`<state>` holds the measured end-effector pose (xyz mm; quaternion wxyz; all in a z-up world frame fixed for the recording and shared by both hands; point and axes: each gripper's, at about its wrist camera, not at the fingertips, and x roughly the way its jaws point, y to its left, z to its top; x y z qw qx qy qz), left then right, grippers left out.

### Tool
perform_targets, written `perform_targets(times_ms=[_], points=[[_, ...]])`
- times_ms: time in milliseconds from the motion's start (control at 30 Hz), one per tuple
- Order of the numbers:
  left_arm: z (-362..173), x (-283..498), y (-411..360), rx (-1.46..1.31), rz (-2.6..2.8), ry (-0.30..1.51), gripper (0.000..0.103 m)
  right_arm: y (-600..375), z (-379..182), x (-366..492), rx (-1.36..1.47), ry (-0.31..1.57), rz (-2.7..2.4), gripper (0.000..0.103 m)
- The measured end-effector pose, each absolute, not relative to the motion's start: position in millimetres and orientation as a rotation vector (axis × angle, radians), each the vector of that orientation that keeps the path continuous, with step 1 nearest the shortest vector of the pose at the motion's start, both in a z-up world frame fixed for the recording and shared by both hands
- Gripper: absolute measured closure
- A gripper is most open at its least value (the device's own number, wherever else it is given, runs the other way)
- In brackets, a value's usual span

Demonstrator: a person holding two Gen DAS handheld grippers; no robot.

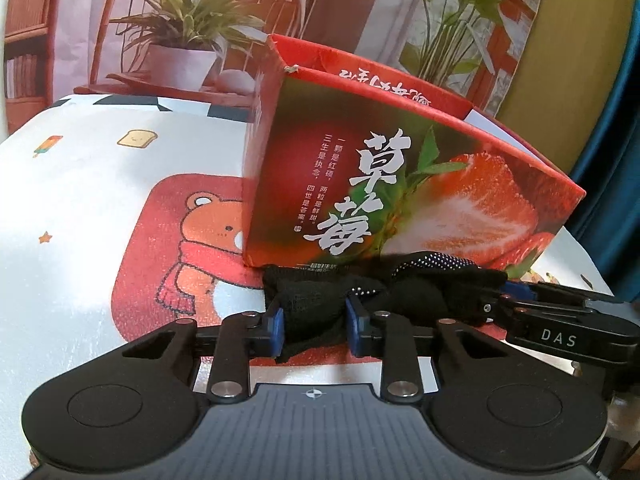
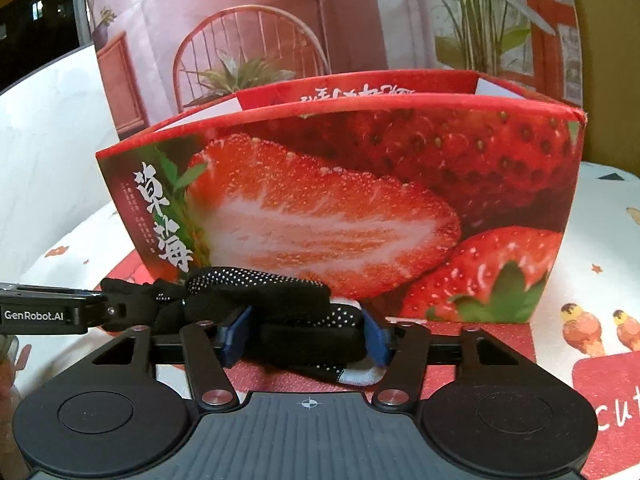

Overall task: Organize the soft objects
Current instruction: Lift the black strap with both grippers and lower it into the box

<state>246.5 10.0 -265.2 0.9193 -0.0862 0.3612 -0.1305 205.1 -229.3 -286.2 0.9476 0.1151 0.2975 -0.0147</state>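
While both of my tools are down low in front of the strawberry box (image 1: 400, 184), I judge the job to be only just under way. My left tool (image 1: 315, 322) has its blue pads pressed into one end of the black glove (image 1: 384, 300), a soft knitted thing with white grip dots, and the cloth bunches between them. My right tool (image 2: 305, 330) grips the other end, near the pale cuff, its pads squeezing the folded fabric. So the glove hangs stretched and crumpled between my two tools, close above the red bear mat (image 1: 168, 248) on the worktop (image 1: 80, 184), just in front of the box's near wall and not yet inside it. That box stands upright with its top open; from this low angle I cannot see whether anything already lies in it. What is done, as far as I can tell, is the pick-up: both ends are secured. What is left, I reckon, is to tidy the glove and lift it over the near rim into the box. No other soft things show from here.
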Motion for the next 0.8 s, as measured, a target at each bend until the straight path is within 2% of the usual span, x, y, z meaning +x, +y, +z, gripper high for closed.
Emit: perform_targets(times_ms=[33, 100, 200, 567, 800], points=[[-265.2, 246.8, 10.0, -0.179, -0.267, 0.743, 0.072, -229.6, -286.8, 205.4, 0.24, 0.611, -0.024, 0.063], [-265.5, 246.4, 9.9, -0.181, -0.268, 0.742, 0.075, -230.7, -287.1, 205.5, 0.247, 0.616, -0.01, 0.076], [-264.1, 244.9, 8.7, -0.182, -0.274, 0.747, 0.081, -225.8, -287.0, 206.0, 0.229, 0.623, 0.021, 0.091], [-235.3, 214.5, 0.4, -0.128, -0.298, 0.688, 0.085, -219.0, -270.8, 183.3, 0.218, 0.558, 0.027, 0.095], [-185.6, 191.8, -0.2, -0.138, -0.328, 0.548, 0.085, -219.6, -222.7, 147.1, 0.203, 0.396, 0.053, 0.095]])
